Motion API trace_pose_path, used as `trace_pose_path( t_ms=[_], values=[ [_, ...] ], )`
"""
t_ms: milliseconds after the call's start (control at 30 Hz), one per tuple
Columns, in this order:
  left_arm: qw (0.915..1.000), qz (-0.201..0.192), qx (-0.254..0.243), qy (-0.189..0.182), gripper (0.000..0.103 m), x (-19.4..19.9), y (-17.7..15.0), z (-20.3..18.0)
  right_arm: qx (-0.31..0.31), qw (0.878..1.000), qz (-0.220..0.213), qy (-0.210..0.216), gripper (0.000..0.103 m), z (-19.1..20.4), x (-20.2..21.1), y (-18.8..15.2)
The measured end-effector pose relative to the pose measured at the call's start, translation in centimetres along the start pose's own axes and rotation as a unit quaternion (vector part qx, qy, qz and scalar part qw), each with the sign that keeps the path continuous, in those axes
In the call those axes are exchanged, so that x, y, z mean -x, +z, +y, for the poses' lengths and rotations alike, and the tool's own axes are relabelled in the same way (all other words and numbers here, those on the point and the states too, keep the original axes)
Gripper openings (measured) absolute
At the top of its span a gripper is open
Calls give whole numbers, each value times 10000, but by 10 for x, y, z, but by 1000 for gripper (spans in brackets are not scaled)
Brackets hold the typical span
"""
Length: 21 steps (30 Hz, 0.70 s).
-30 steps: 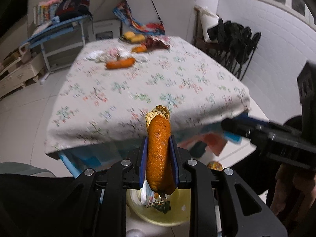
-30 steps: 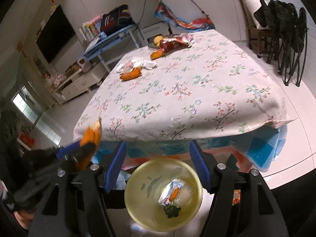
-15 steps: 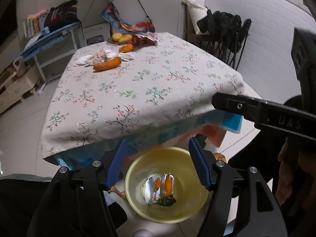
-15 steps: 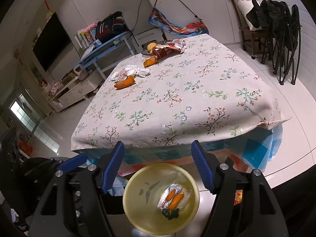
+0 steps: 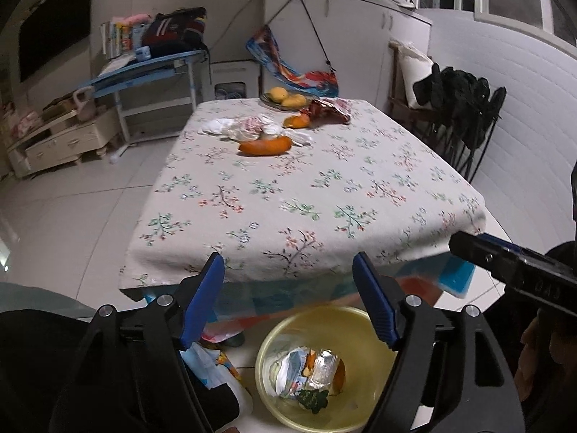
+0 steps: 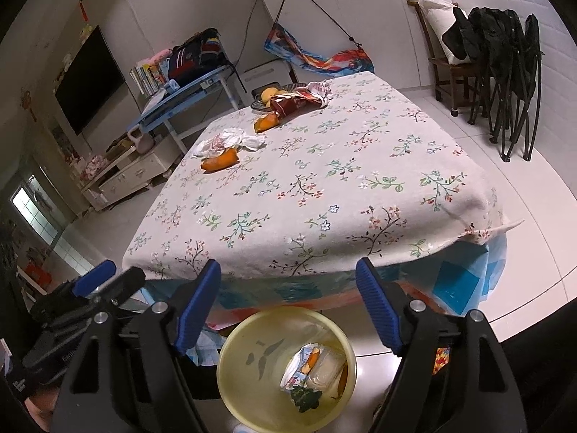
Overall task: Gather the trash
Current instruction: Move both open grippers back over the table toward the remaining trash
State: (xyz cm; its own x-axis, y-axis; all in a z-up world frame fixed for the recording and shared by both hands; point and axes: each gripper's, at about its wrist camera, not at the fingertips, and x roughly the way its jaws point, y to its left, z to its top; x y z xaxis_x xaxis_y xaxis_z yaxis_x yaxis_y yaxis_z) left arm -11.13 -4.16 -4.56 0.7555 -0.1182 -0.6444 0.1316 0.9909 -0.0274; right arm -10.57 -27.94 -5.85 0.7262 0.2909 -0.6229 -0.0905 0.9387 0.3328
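Both tools hang over the yellow bin on the floor at the table's near edge, the left tool and right tool each opening with nothing between the blue pads. Wrappers and orange peel lie inside the bin. At the table's far end lie another orange peel and crumpled tissues.

The cloth on the worktop is off-white with small flowers and twigs in green, red and blue; the peel on it is orange; the bin on the floor is pale yellow; each hand-held gripper is black with blue pads; the floor is white tile.
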Motion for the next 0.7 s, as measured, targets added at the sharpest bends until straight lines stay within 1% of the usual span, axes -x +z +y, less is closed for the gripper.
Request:
trace_pose_path(
  t_ms=[567,700],
  values=[
    [9999,-54,128,45,75,2,4,4,65,10000,2,1,74,3,0,-1],
    [9994,-98,342,32,76,0,14,13,115,9999,30,67,74,7,-3,0]
  ],
)
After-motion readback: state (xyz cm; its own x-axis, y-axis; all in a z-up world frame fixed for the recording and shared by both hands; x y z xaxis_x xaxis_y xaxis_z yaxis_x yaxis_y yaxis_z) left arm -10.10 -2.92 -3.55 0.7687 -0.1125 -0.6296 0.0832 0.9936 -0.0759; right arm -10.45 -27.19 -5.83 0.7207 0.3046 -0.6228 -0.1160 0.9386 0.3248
